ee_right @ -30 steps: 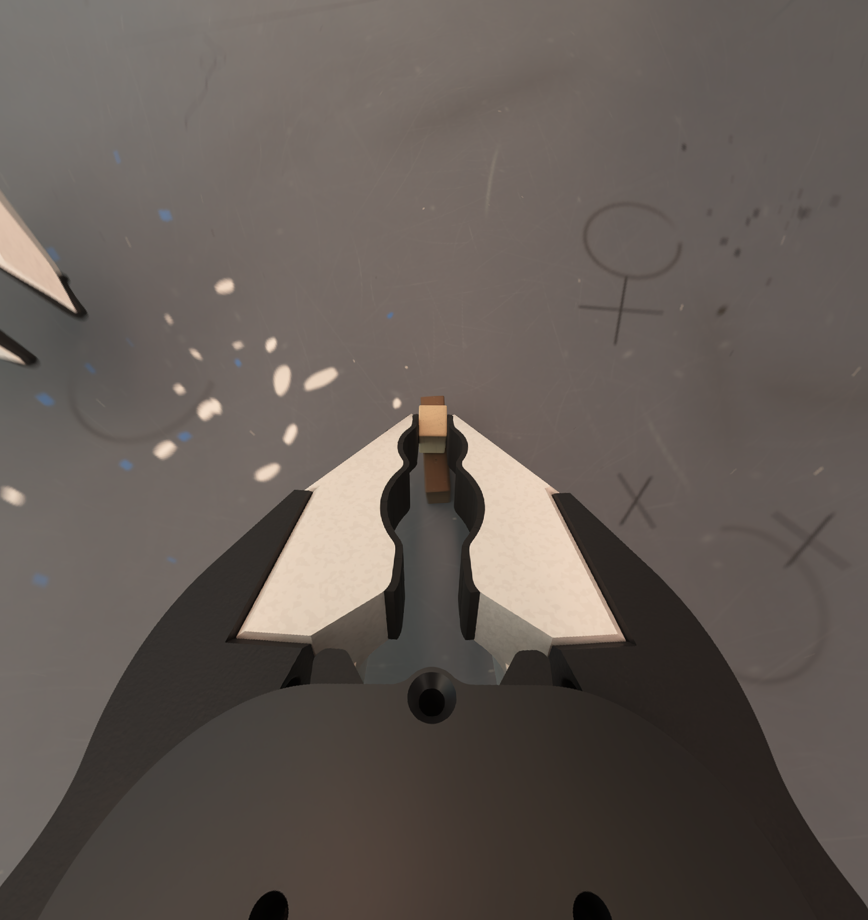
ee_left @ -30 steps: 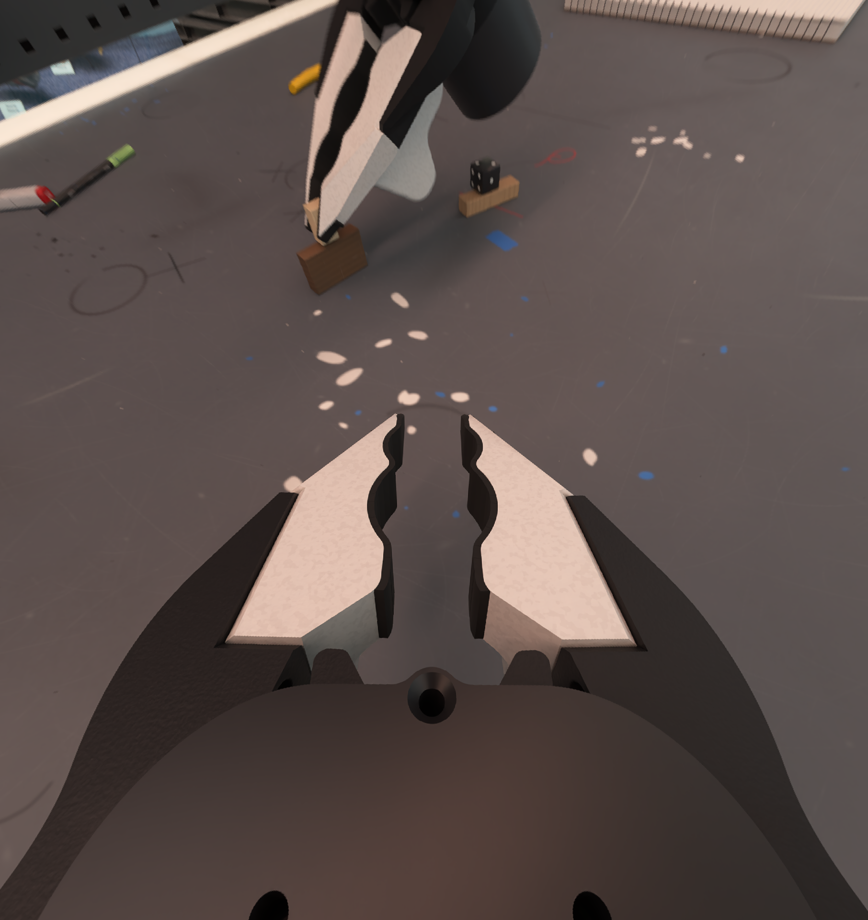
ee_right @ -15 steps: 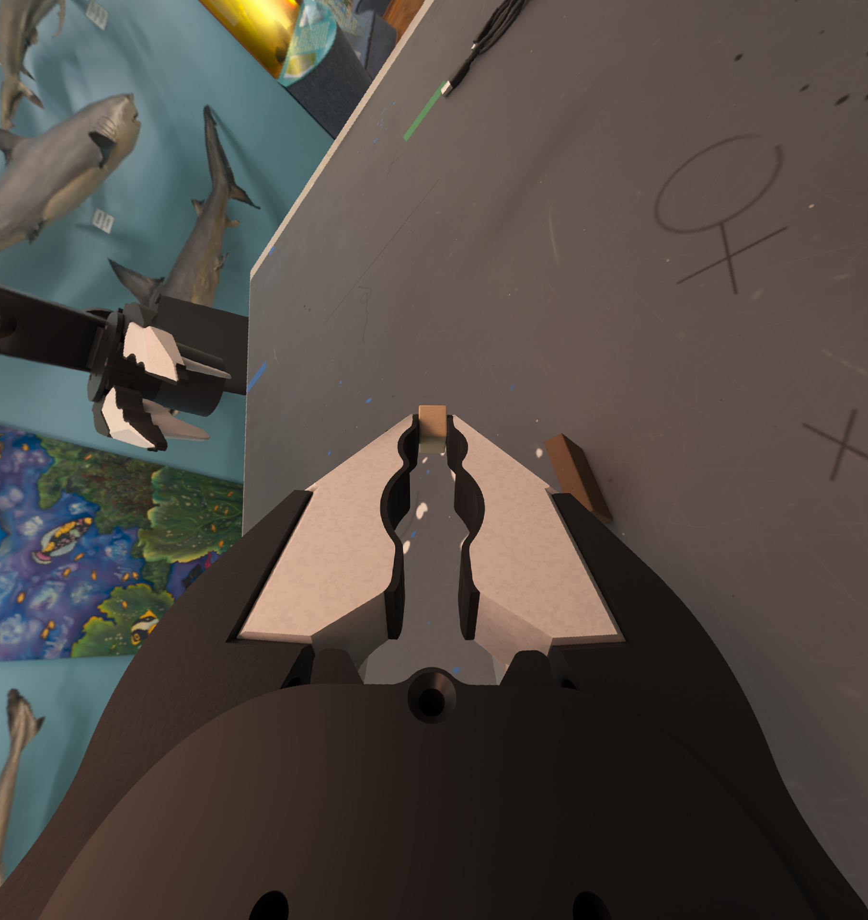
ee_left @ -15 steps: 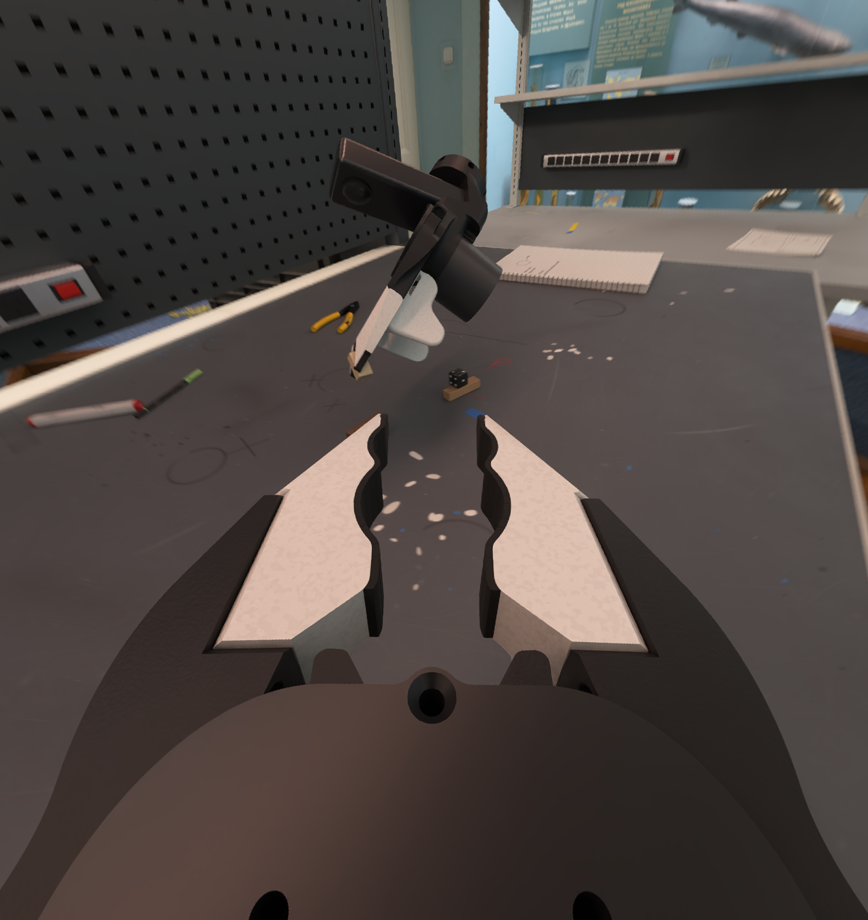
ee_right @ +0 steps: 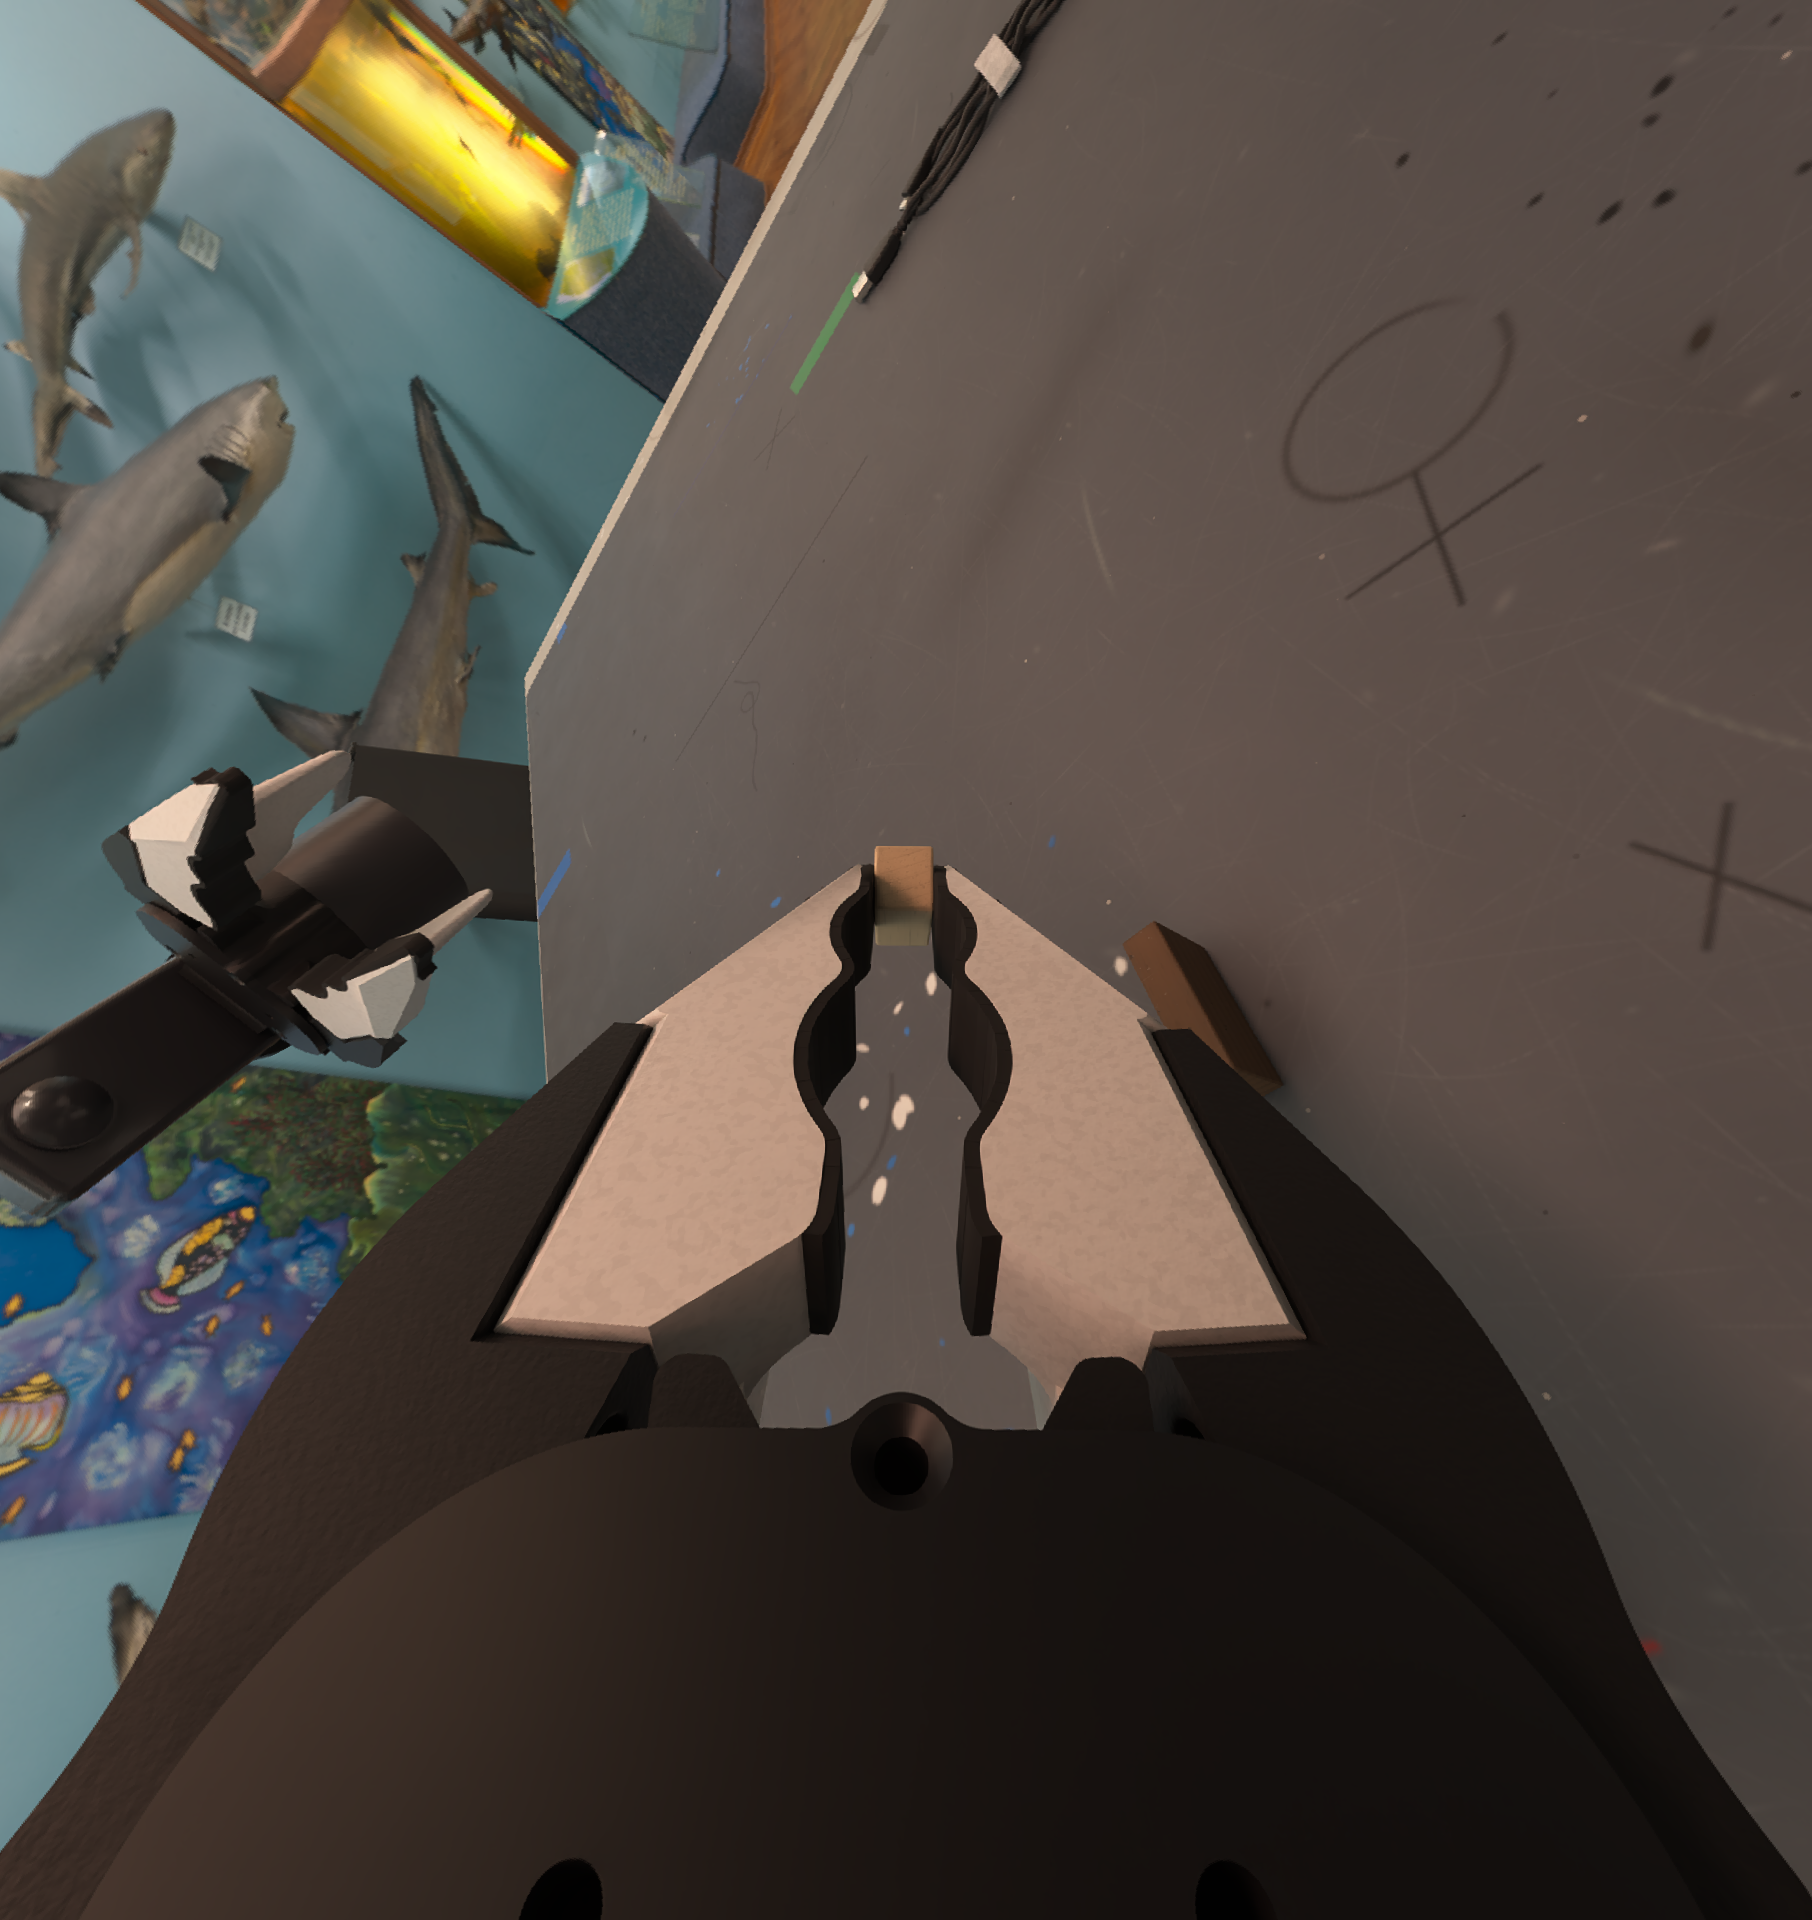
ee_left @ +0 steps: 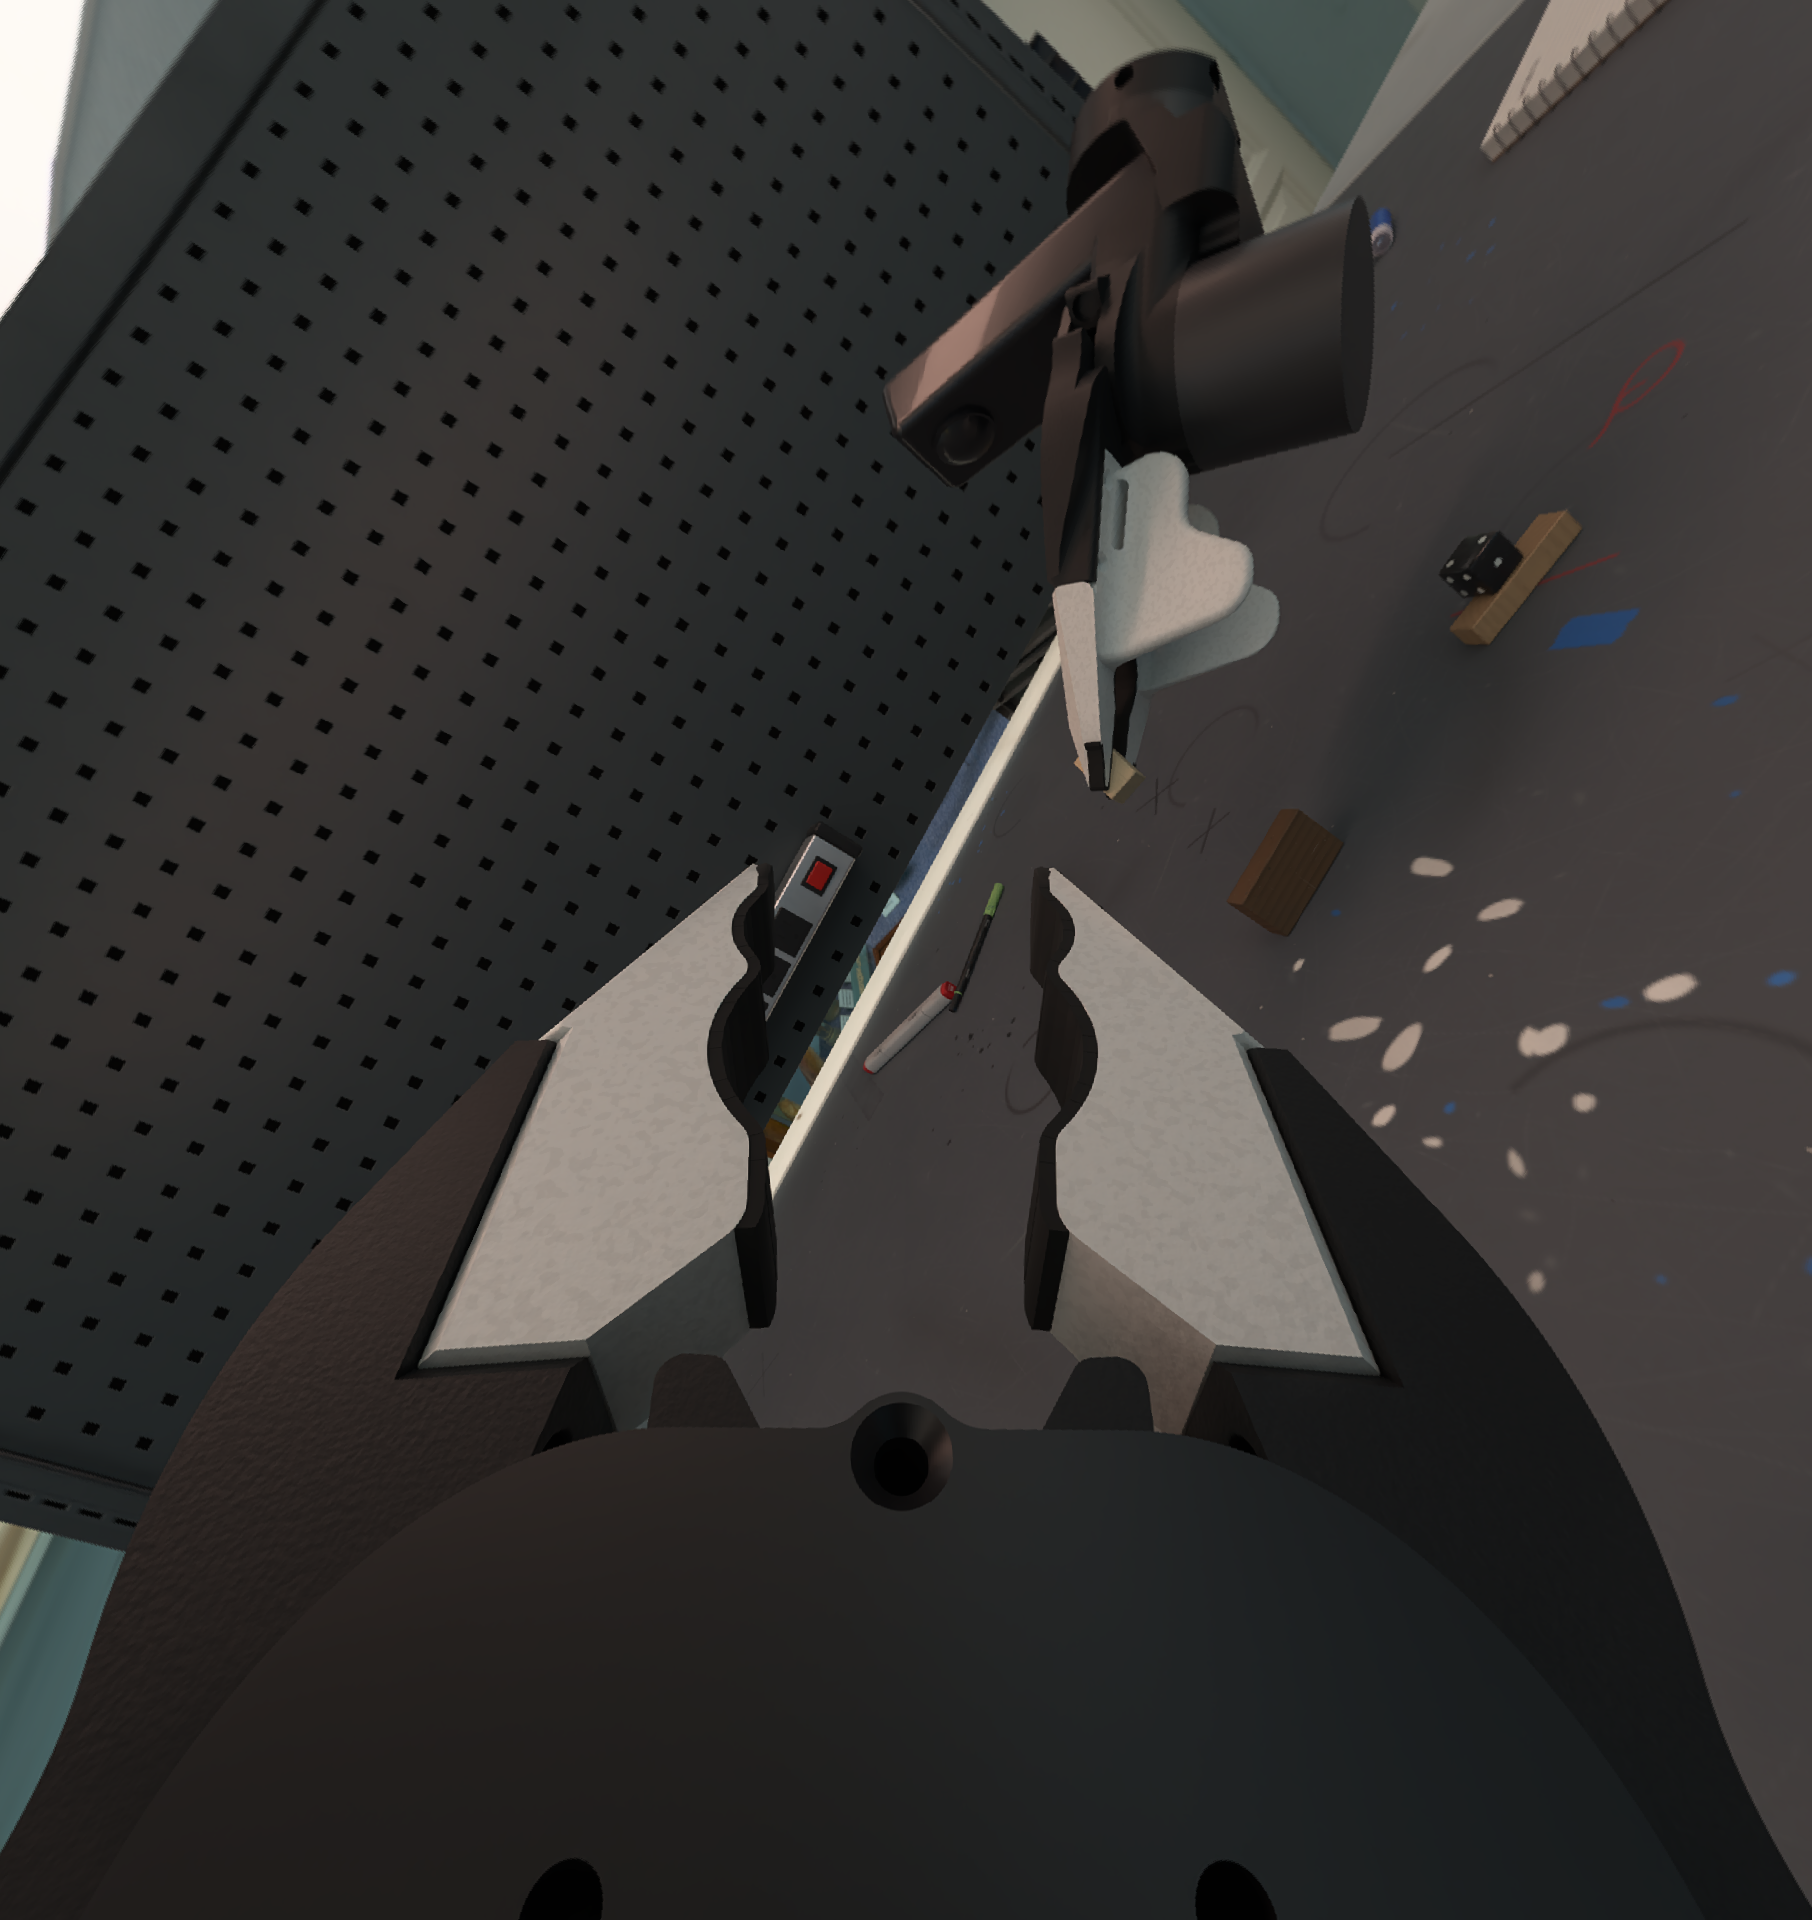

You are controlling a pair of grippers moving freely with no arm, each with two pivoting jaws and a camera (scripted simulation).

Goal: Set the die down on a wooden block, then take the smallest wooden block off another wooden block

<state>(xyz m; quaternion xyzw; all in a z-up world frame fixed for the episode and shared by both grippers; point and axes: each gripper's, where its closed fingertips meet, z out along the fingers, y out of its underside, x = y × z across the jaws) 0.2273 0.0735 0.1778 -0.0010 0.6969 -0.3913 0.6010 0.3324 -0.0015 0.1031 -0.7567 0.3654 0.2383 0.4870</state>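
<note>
We note the right tongs (ee_right: 903, 883) clamped on the smallest wooden block (ee_right: 902, 881), a pale cube pinched at the very tips of the 2 fingers and held clear of the tabletop (ee_right: 1297, 727). In the left wrist view the same cube (ee_left: 1123, 774) sits at the tips of the right tongs (ee_left: 1108, 771), above the grey surface.

The dark wooden block (ee_left: 1284, 871) lies alone on the tabletop (ee_left: 1504, 935), just right of the held cube; in the right wrist view it (ee_right: 1198, 1003) shows beside the right finger, partly hidden by it.

The die (ee_left: 1478, 564), black with white pips, appears to rest on the light wooden block (ee_left: 1515, 578), far right of the dark one; at this tilt we cannot confirm full contact.

The left tongs (ee_left: 897, 883) stand open with nothing between the fingers, raised and tilted. 2 markers (ee_left: 943, 987) lie beyond their tips near the tabletop's left edge, with a pegboard (ee_left: 466, 520) behind.
</note>
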